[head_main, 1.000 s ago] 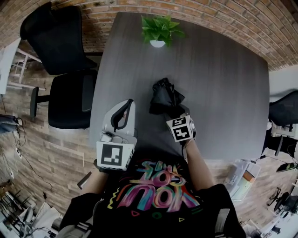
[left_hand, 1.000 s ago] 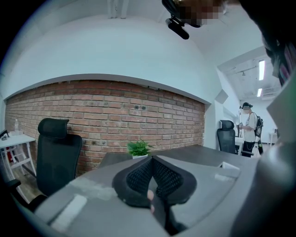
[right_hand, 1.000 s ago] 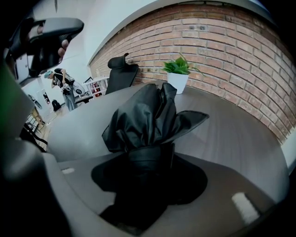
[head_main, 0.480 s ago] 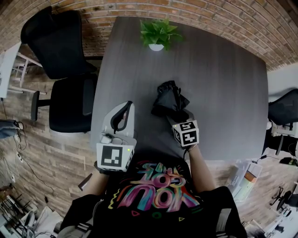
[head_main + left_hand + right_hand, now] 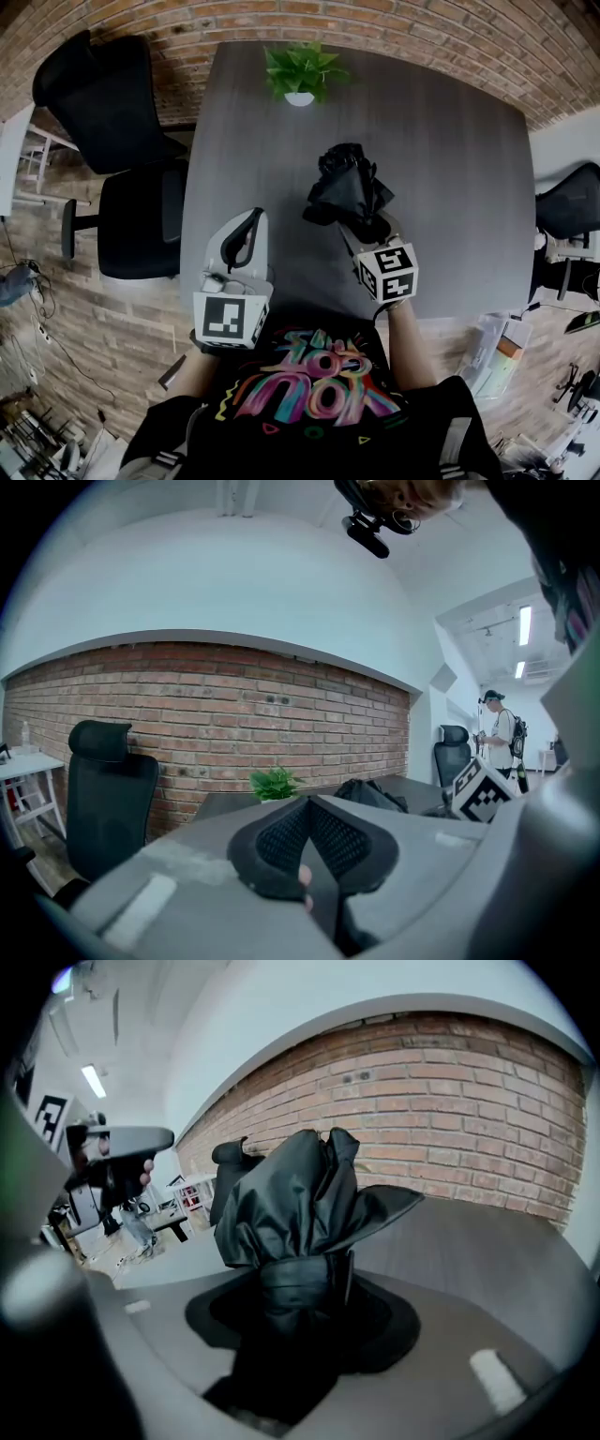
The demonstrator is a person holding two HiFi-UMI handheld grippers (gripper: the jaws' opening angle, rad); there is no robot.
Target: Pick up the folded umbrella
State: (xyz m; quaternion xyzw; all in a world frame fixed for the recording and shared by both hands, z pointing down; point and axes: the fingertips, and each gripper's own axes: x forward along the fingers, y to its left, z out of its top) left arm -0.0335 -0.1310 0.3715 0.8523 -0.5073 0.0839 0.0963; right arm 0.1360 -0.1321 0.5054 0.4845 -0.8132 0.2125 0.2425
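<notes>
The folded black umbrella (image 5: 345, 183) hangs above the grey table (image 5: 450, 169), its loose fabric bunched at the far end. My right gripper (image 5: 367, 230) is shut on its strapped lower part, and the marker cube (image 5: 389, 272) sits just behind. In the right gripper view the umbrella (image 5: 300, 1204) stands up between the two jaws of the right gripper (image 5: 305, 1305), with its strap at the pads. My left gripper (image 5: 246, 227) hovers over the table's near left part, apart from the umbrella. In the left gripper view its pads (image 5: 291, 836) meet, with nothing between them.
A potted green plant (image 5: 300, 70) stands at the table's far edge. A black office chair (image 5: 122, 187) is at the table's left, another chair (image 5: 567, 206) at the right. A brick wall runs behind the table. A person (image 5: 497, 728) stands far off at the right.
My right gripper has risen with the umbrella, which is now off the table and stands steeper. The left gripper has kept still.
</notes>
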